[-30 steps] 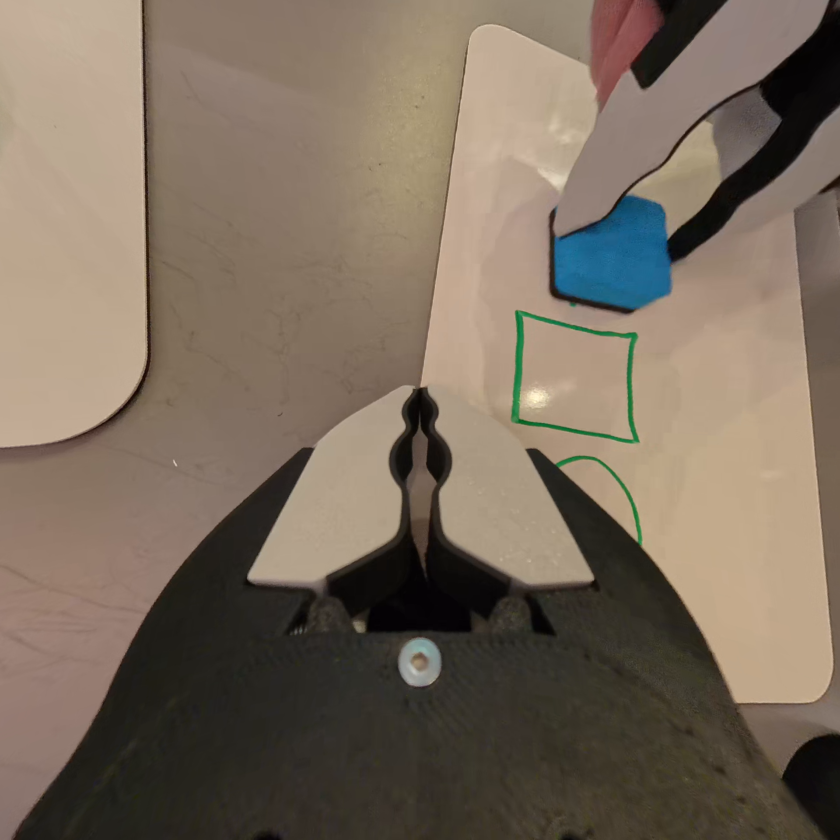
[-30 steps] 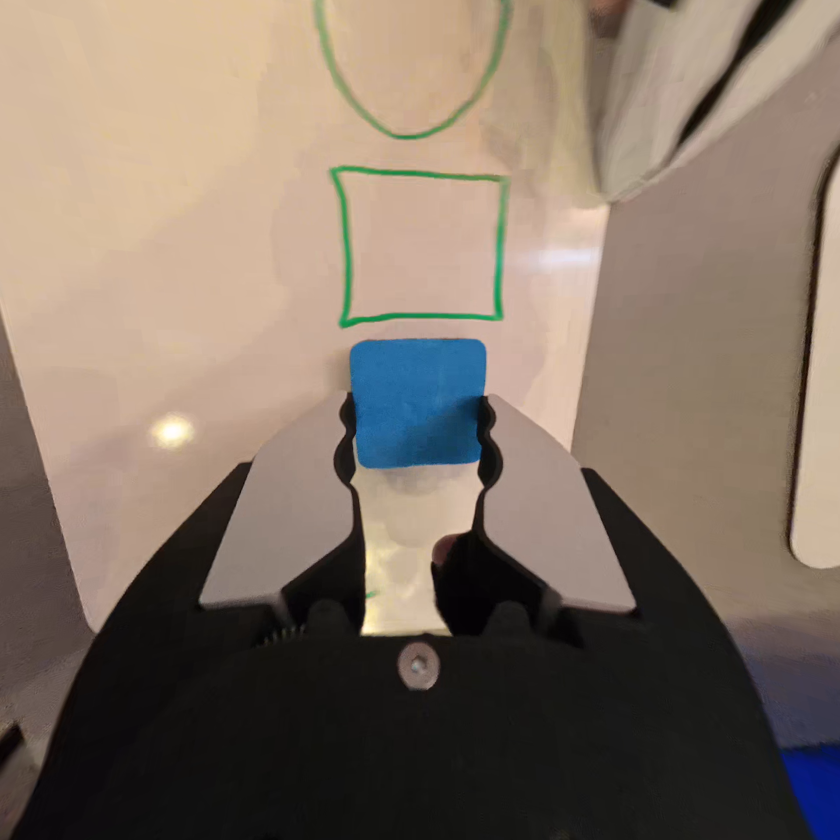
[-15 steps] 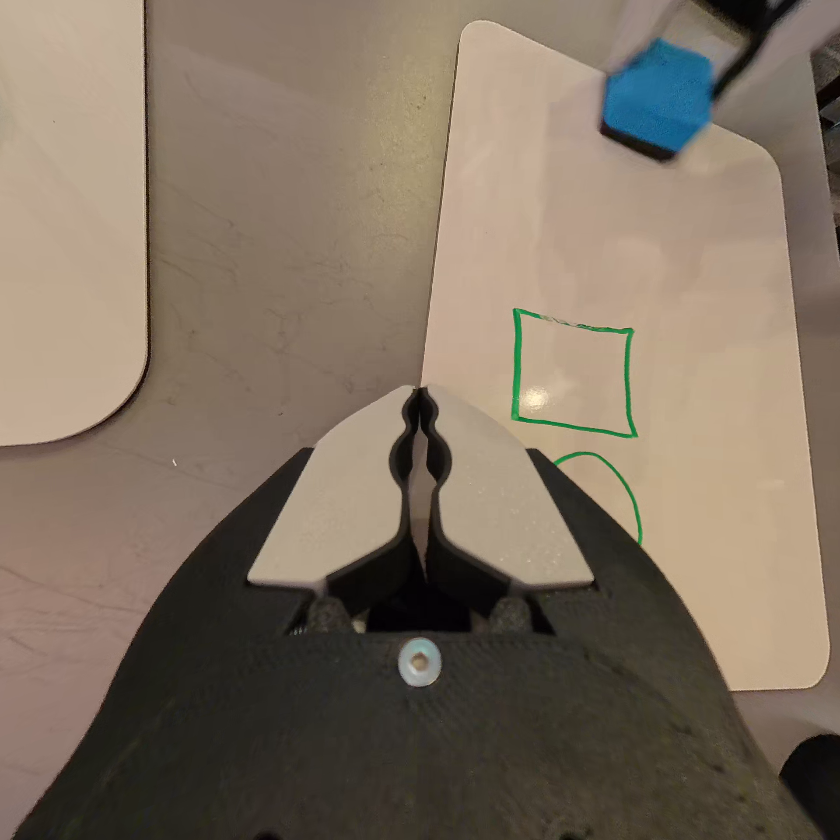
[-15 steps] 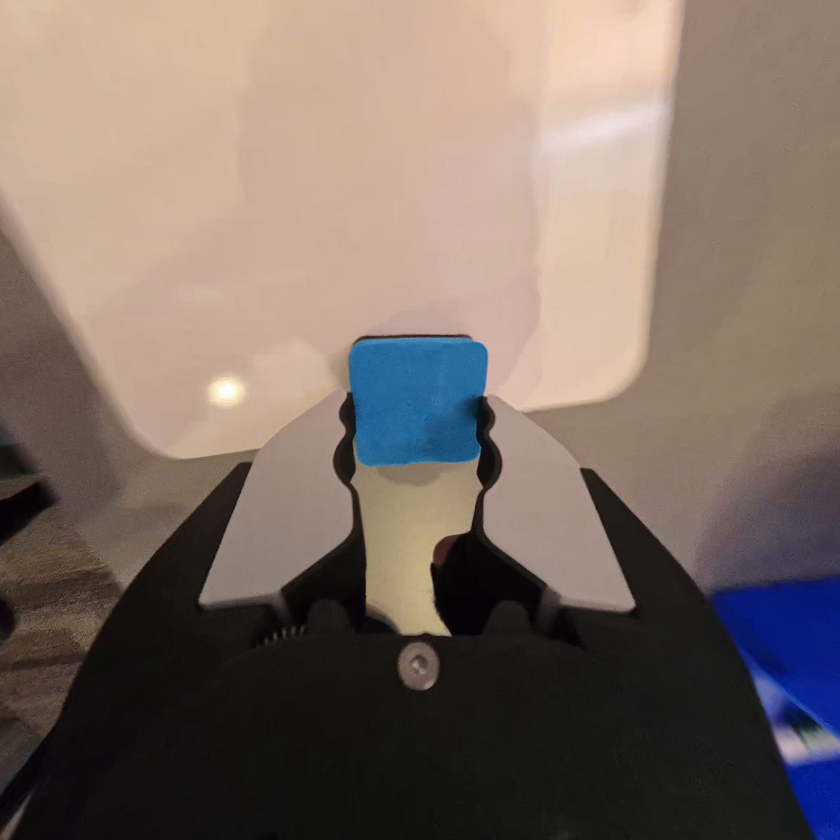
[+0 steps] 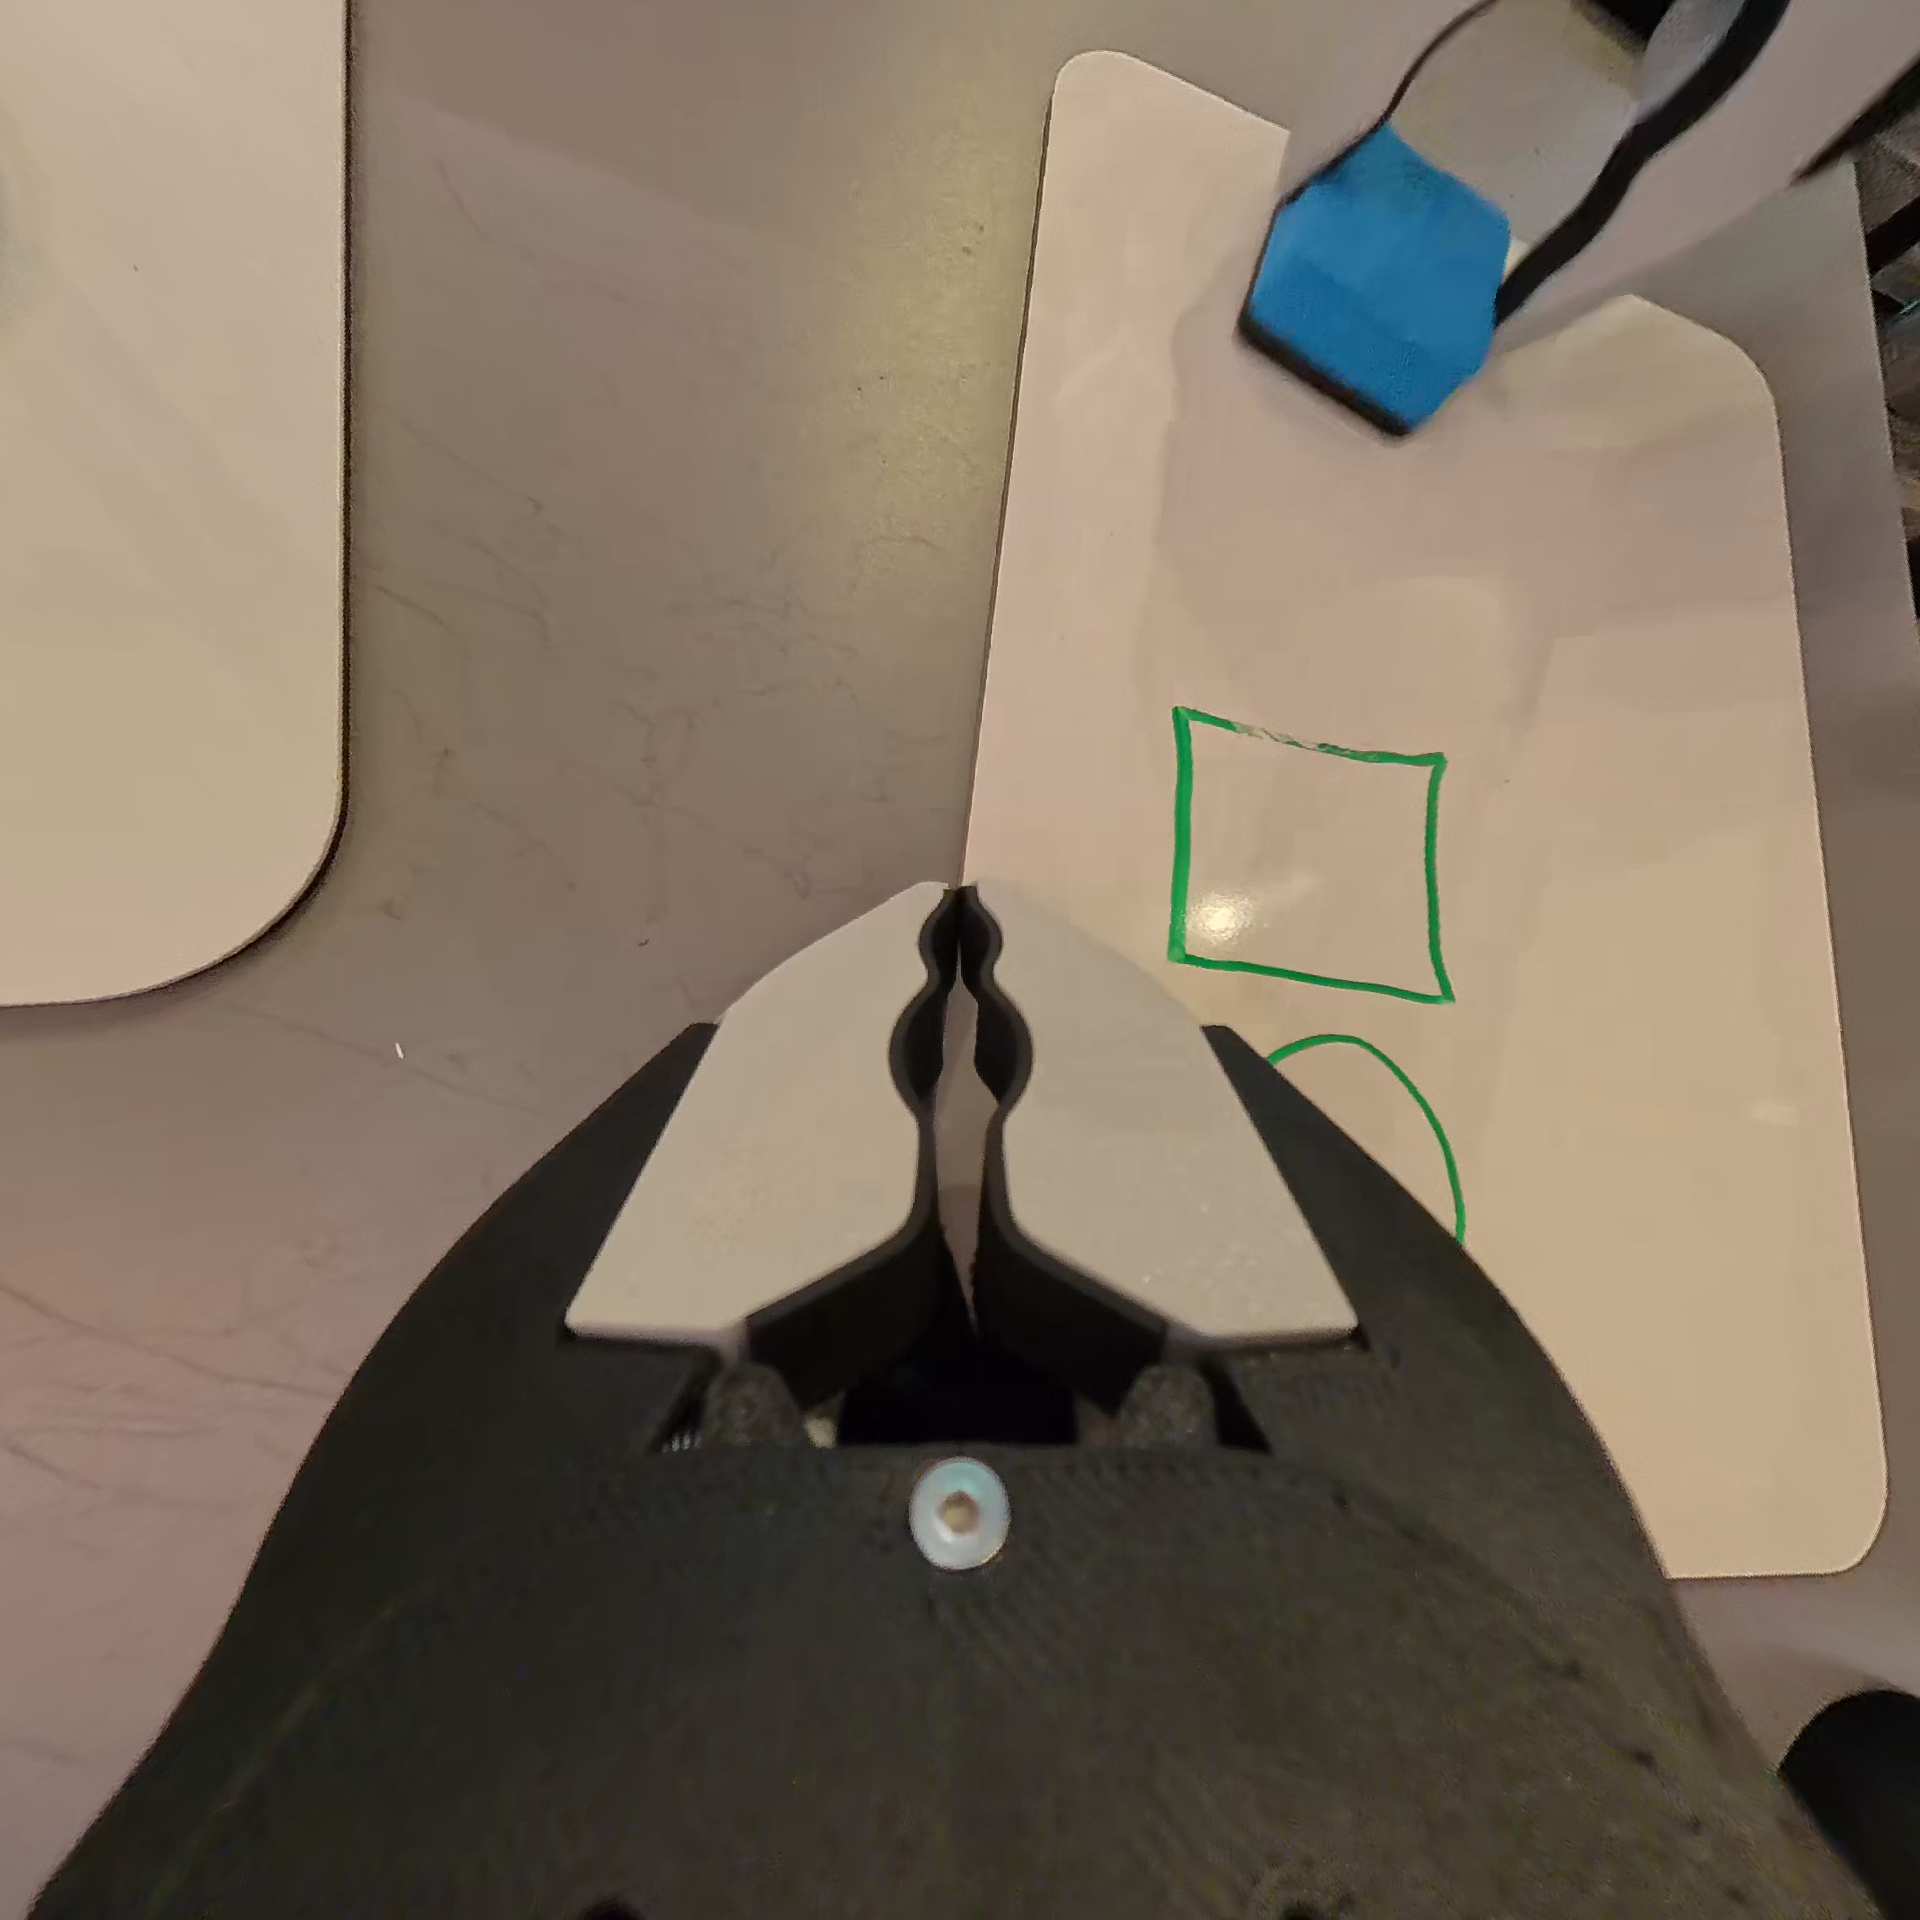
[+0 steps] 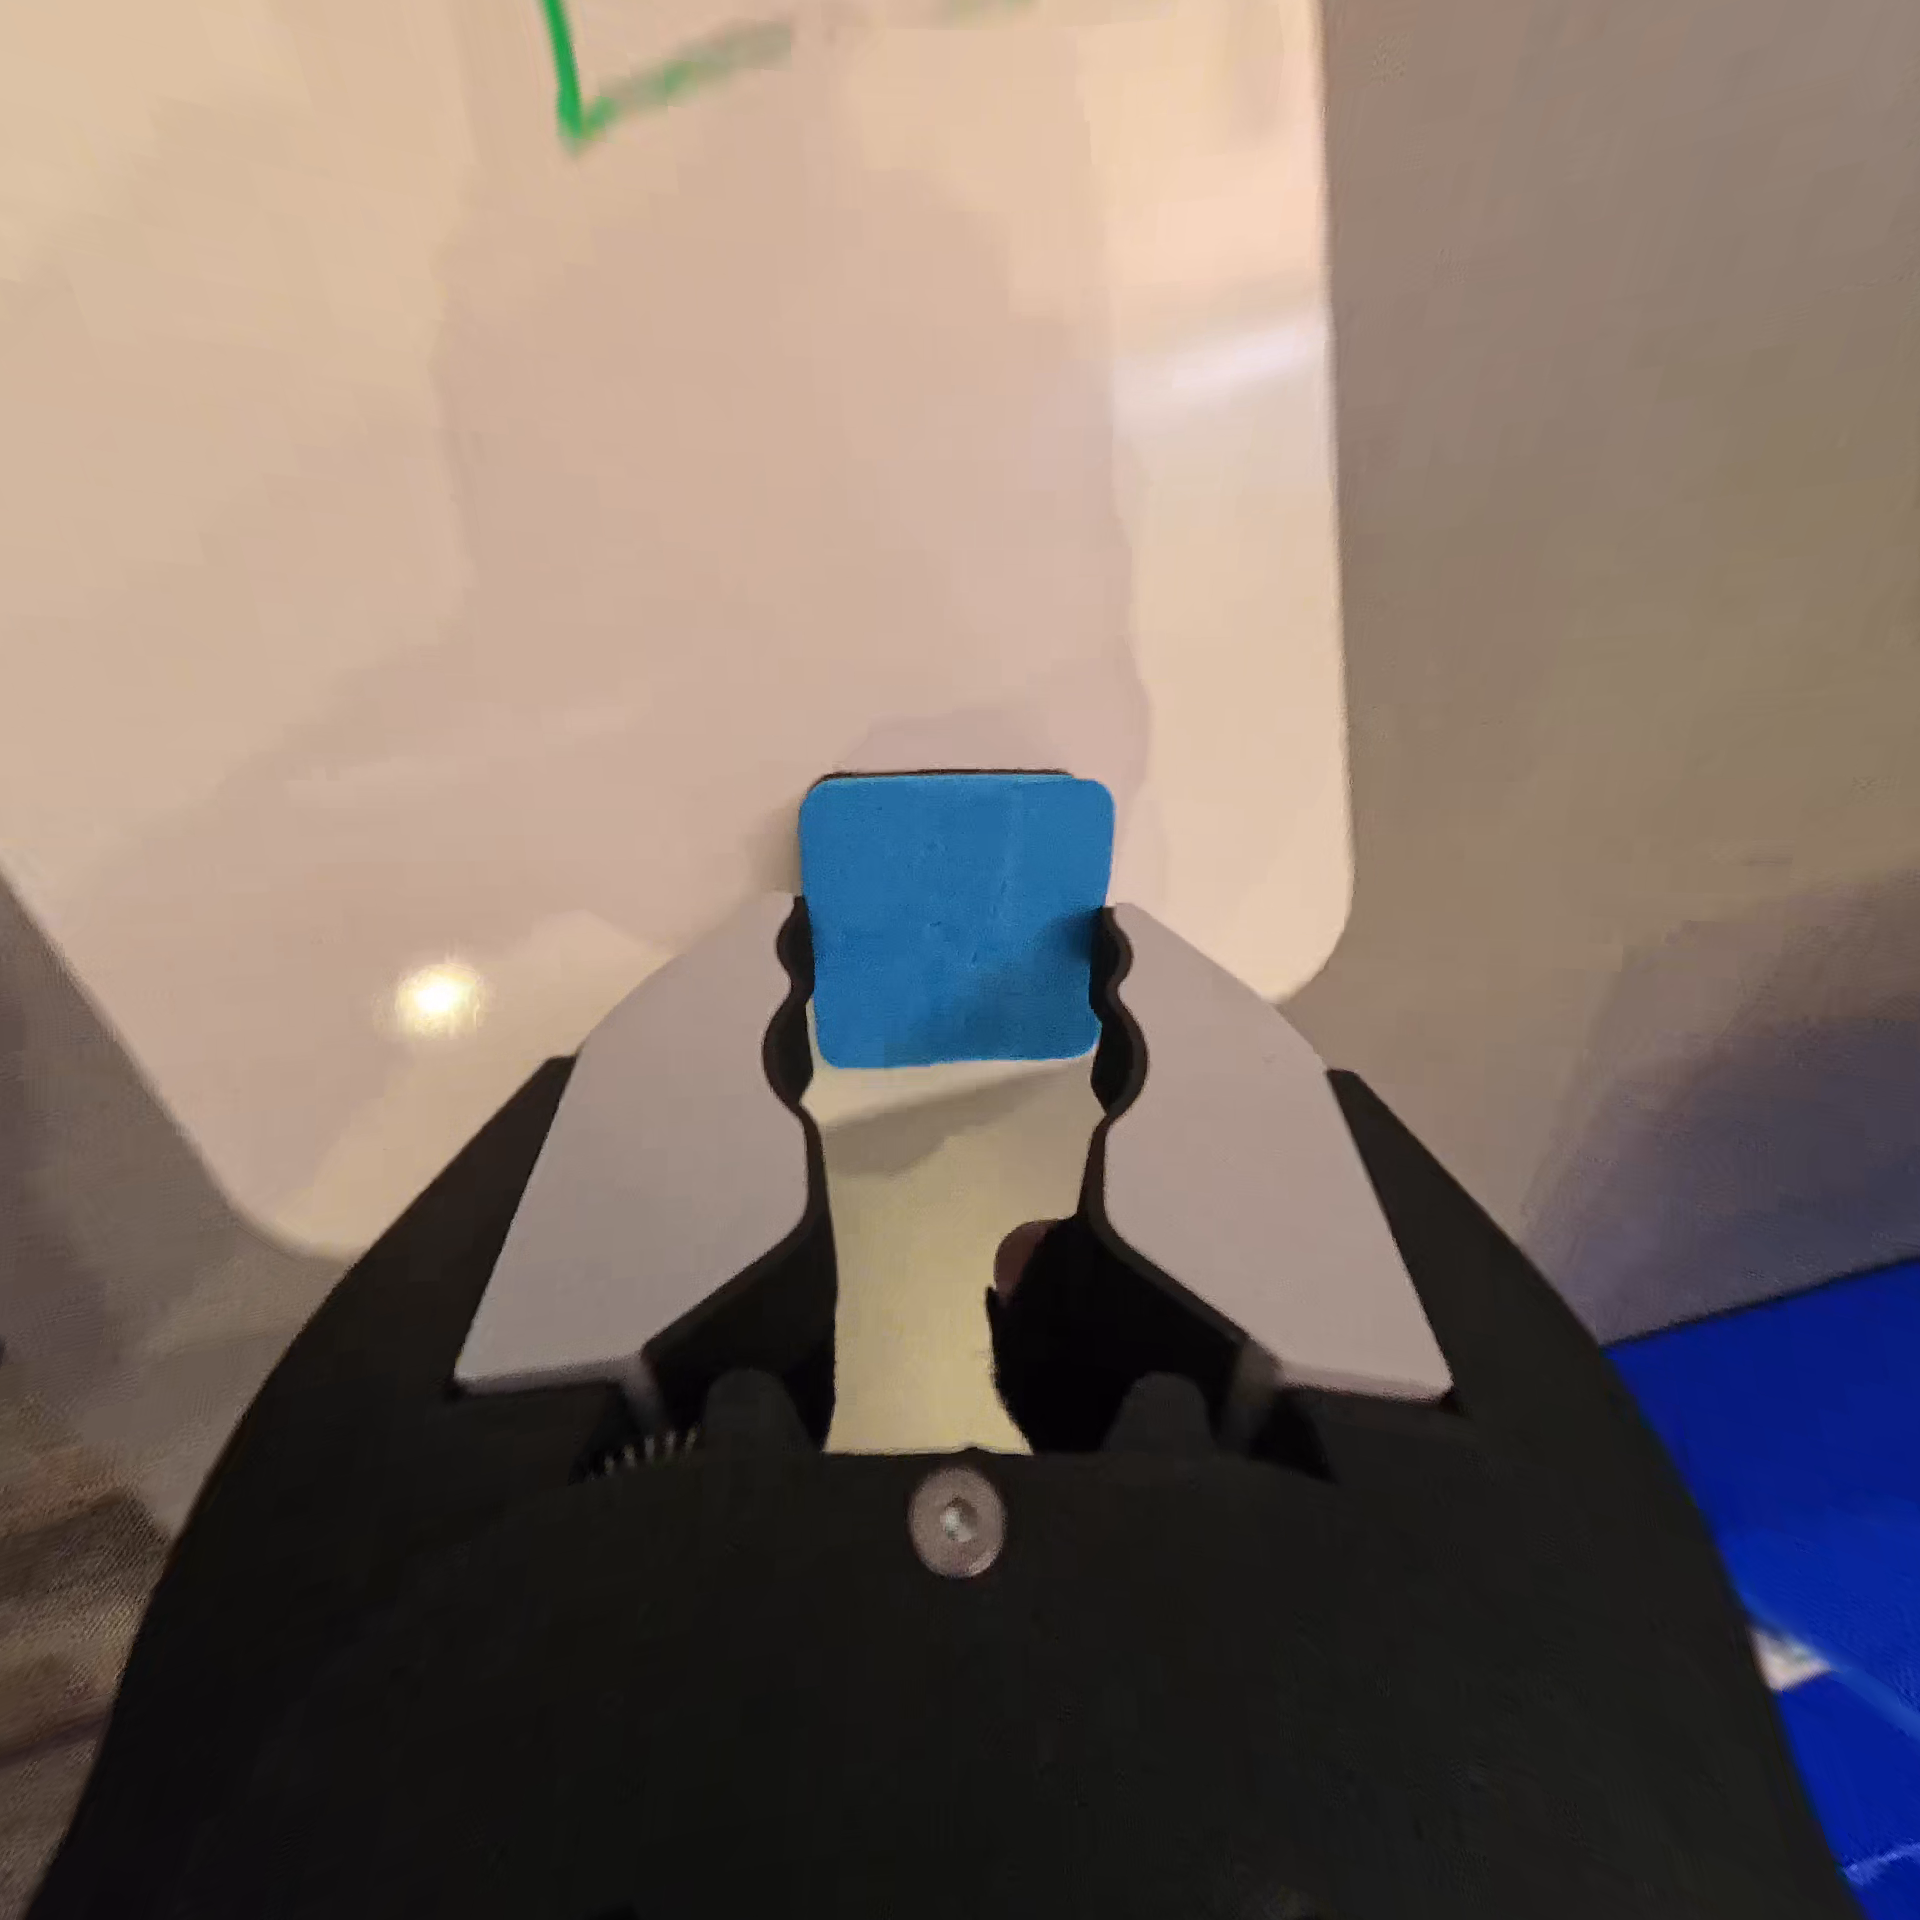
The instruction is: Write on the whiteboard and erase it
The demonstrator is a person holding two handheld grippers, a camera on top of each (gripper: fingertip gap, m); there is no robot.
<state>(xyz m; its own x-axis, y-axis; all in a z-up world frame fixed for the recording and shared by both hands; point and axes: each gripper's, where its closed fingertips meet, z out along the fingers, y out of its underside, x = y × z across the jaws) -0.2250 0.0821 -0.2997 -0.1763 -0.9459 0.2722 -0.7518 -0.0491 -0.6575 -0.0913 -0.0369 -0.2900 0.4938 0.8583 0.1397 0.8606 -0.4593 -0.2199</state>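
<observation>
- Blue eraser [image 6: 951, 935] sits clamped between our right gripper [image 6: 951, 971] pads, over the whiteboard [image 5: 1558, 1143].
- Our left gripper [image 5: 958, 894] jaws are together, bare, green square [image 5: 1309, 852] to their right.

Warm dim light; whiteboard [image 5: 1558, 623] glare; blurred edges.

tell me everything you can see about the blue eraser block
The small blue foam eraser block is squarish with rounded corners, its top faintly dented, with a thin black layer underneath. The right tool clamps it, both fingers pressed against its opposite sides. It sits tilted over the far end of the white rounded-corner whiteboard, away from the green drawn square; whether it touches the board is unclear.
</observation>
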